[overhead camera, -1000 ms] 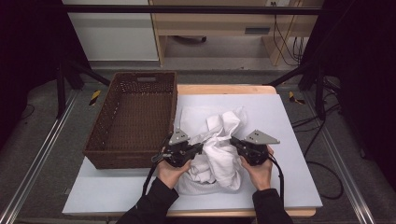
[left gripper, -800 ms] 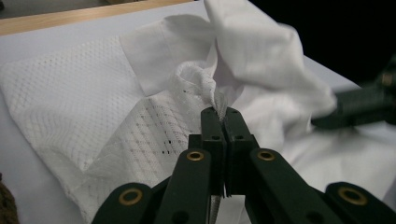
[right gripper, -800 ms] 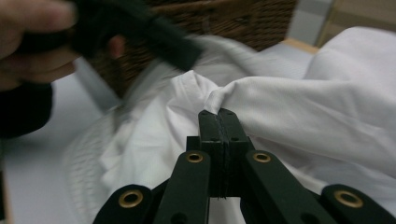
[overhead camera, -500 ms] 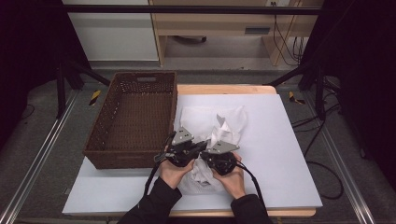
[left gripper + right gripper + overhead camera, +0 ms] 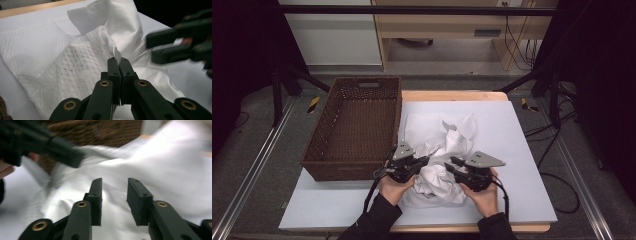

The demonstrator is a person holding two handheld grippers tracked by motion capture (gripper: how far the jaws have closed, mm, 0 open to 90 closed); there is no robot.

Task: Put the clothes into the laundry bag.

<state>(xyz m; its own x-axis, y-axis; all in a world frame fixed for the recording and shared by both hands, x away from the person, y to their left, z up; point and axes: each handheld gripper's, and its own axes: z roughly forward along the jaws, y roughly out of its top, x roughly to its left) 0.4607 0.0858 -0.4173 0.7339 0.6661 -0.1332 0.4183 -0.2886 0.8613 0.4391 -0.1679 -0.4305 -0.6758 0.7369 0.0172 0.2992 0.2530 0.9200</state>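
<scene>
- Your left gripper (image 5: 118, 60) pinched a fold of the white cloth (image 5: 439, 150); jaws pressed together
- Your right gripper (image 5: 114, 185) hung spread over it
- Cloth lay crumpled on the table (image 5: 522, 150), beside the basket (image 5: 354, 130)

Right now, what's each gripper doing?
Left gripper: shut on the cloth.
Right gripper: open, holding nothing, over the cloth.
</scene>
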